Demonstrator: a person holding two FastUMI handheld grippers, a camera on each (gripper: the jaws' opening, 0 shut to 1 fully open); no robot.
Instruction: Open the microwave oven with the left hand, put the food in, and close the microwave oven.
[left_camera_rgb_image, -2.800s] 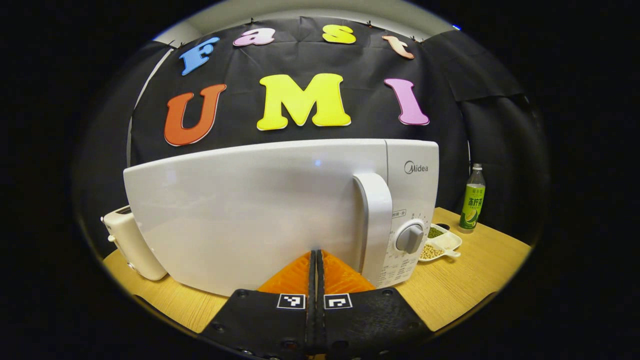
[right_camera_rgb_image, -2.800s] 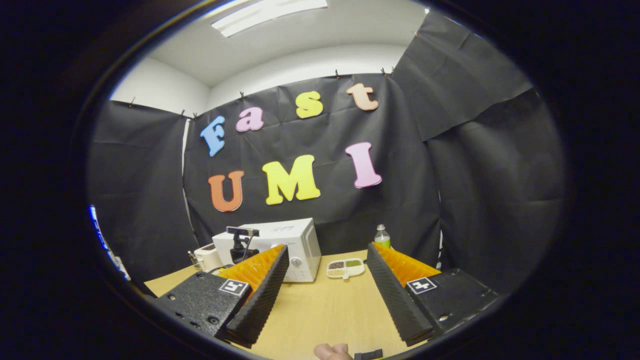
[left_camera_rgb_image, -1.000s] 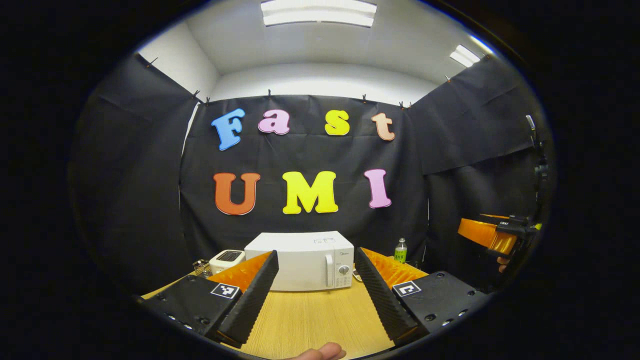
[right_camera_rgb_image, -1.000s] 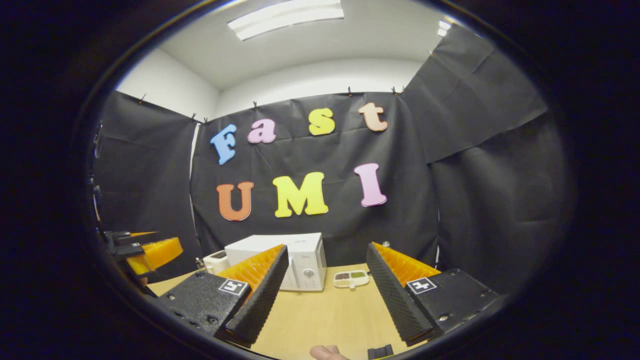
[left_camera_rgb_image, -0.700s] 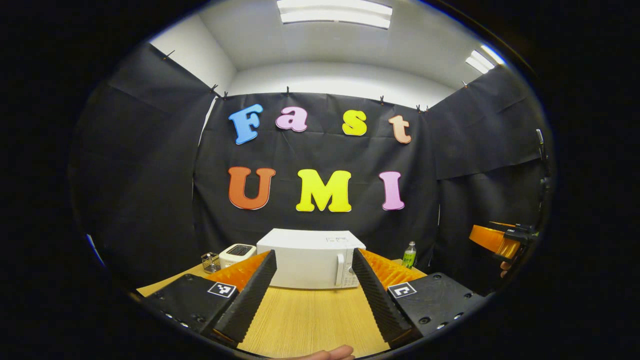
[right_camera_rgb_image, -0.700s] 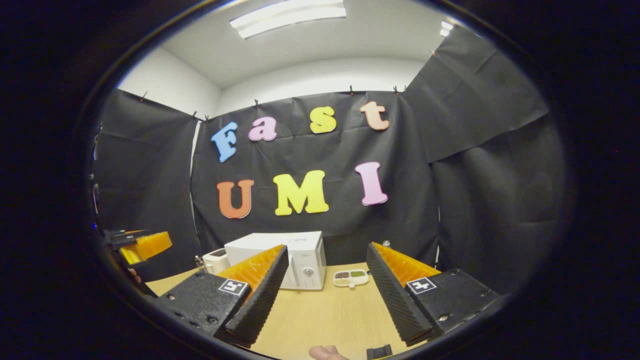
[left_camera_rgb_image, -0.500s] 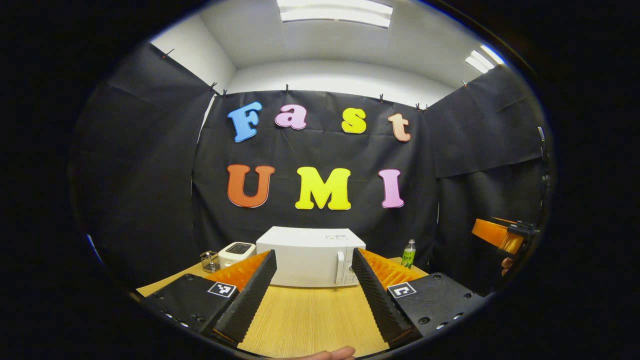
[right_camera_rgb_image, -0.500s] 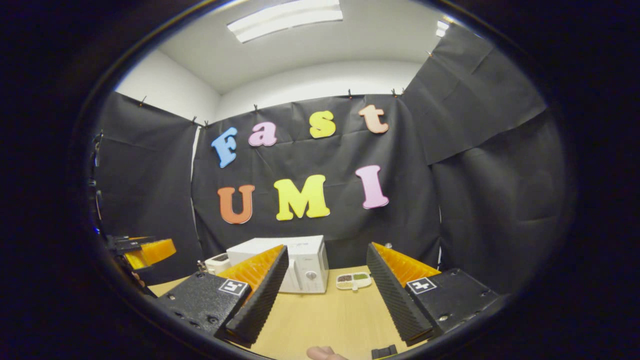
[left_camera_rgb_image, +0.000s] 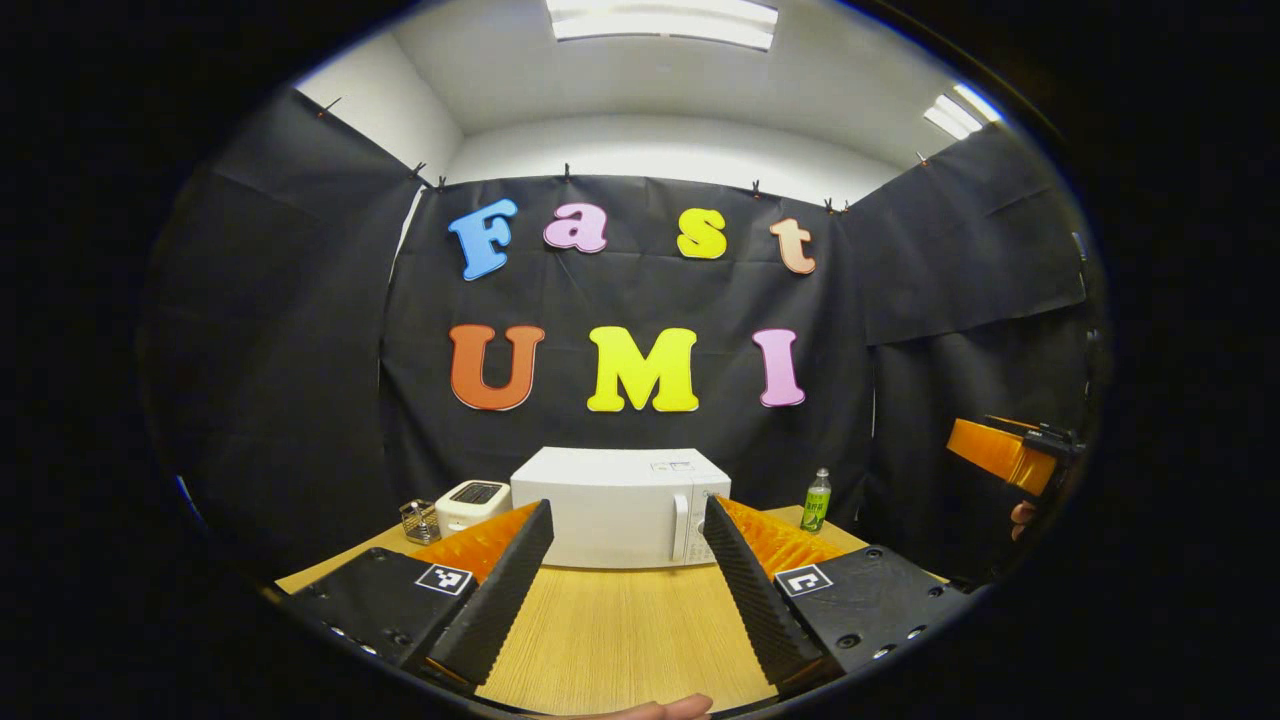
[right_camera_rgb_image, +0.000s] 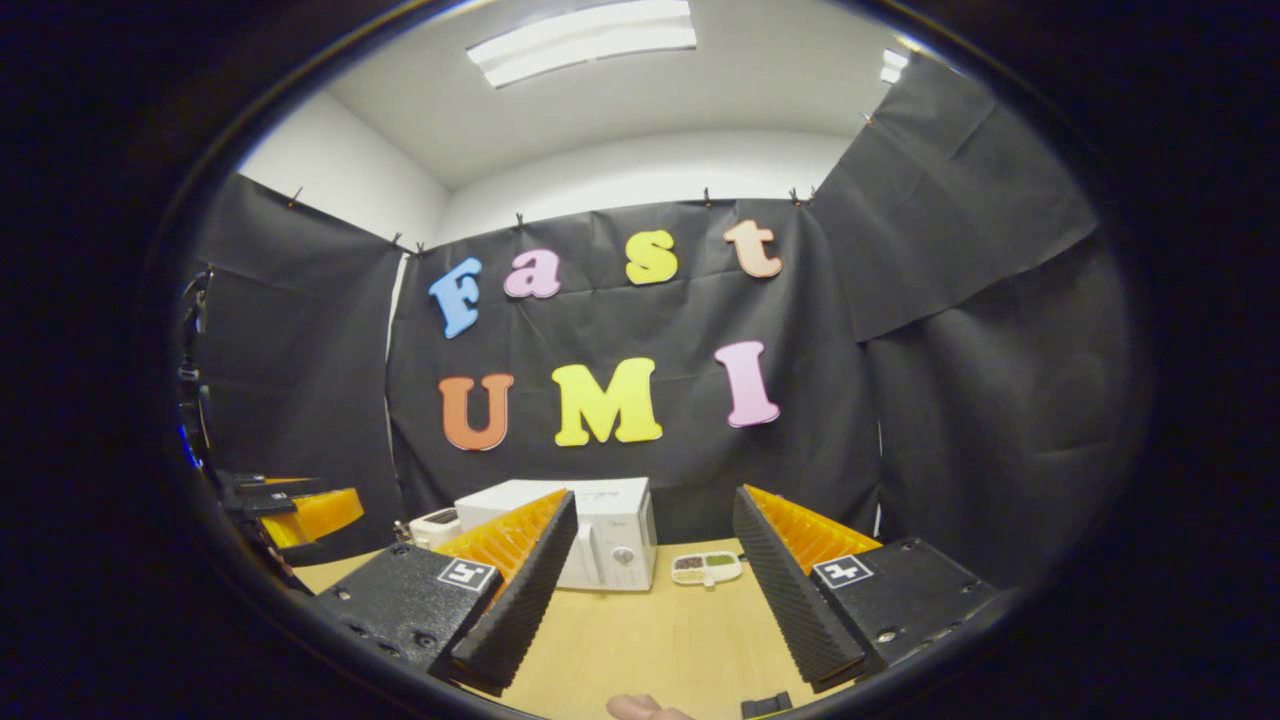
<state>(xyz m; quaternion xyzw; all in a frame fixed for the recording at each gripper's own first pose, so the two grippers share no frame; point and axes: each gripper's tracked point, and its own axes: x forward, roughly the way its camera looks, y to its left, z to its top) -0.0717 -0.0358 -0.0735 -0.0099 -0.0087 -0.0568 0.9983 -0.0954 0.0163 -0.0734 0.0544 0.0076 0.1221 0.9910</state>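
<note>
Wooden table, closed microwave (logo illegible)

The left gripper view looks level from the near edge of the table straight at the front of the microwave, well back from it. The right gripper view looks from farther right, facing the microwave at a slant. Both share the table, microwave and toaster, and each catches the other gripper at its edge
</note>
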